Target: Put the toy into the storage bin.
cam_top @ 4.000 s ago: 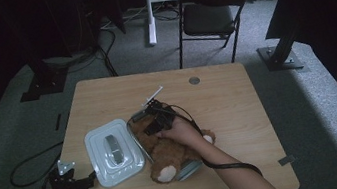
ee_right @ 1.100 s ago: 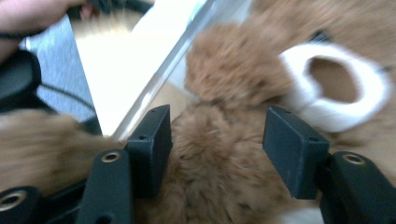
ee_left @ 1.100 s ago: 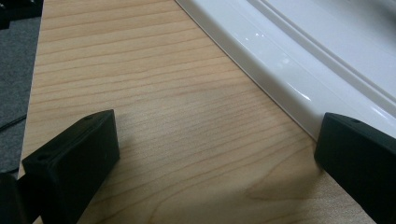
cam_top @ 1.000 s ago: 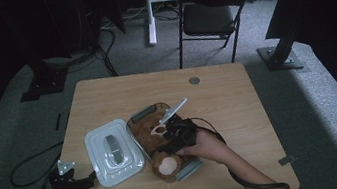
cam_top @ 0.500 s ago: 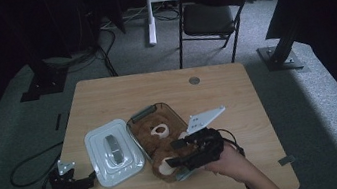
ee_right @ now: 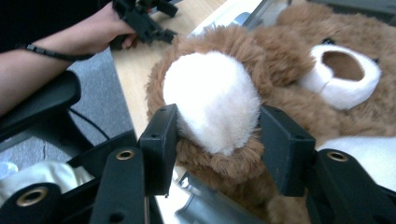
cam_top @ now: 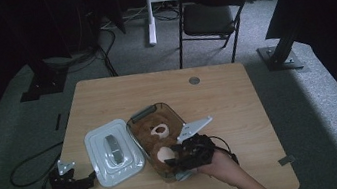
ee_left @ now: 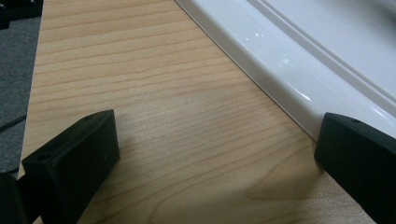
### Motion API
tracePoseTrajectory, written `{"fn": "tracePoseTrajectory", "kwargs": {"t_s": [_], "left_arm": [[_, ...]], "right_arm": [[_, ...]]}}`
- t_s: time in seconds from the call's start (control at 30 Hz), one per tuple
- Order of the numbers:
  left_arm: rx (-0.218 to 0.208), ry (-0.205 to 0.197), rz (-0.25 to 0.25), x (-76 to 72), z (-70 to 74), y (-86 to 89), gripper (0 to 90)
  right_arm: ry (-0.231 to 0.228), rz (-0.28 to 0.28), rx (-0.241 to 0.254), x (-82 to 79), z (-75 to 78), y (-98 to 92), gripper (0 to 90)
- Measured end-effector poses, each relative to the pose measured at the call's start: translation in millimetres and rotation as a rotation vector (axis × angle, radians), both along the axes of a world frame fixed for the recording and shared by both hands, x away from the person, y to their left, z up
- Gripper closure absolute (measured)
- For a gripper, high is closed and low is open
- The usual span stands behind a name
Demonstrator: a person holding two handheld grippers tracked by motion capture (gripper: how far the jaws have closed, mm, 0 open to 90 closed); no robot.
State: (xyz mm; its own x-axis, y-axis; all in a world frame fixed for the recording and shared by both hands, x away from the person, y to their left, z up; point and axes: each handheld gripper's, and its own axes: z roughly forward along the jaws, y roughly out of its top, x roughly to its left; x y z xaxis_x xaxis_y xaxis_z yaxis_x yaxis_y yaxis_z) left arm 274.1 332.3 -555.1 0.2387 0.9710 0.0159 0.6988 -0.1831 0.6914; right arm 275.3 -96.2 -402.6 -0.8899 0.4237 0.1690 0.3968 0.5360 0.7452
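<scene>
The teddy bear lies on its back inside the clear container near the middle of the surface, with one foot sticking up over the container's near rim at about 6 o'clock. That raised foot, its sole white, is the handiest part to seize, which explains why the right claw comes at it from the person's side. In the right gripper view the two black jaws straddle the foot and have just been closing on it; the pads sit against the brown fur on either side, about half open, so I judge the grip is forming on the foot rather than fully firm. Taking the bear by a limb looks like a way either to tuck it deeper into the container or to draw it out; the pictures don't settle which.

The white lid rests flat on the surface at 9 o'clock from the container, set aside so the opening stays free. The left claw rests at the lid's near left corner, at roughly 8 o'clock on the surface; its jaws stand wide apart over bare wood, holding nothing, with the lid's rim just beside one jaw, well placed to pick the lid up.
</scene>
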Motion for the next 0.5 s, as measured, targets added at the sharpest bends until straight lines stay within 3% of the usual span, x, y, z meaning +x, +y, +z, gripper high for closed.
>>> {"fn": "tracePoseTrajectory", "kwargs": {"t_s": [0.2, 0.4, 0.5], "left_arm": [[0.0, 0.0, 0.0, 0.1, 0.0, 0.0, 0.6], [-0.002, 0.0, 0.0, 0.1, 0.0, 0.1, 0.6], [-0.007, -0.005, 0.0, 0.1, -0.3, 0.2, 0.6]], "right_arm": [[-0.01, -0.069, -0.016, 22.1, 0.9, 13.8, 51.8], [0.023, -0.05, -0.046, 36.4, -10.0, 32.6, 52.8], [0.056, -0.038, -0.085, 46.7, -17.6, 41.6, 52.4]]}}
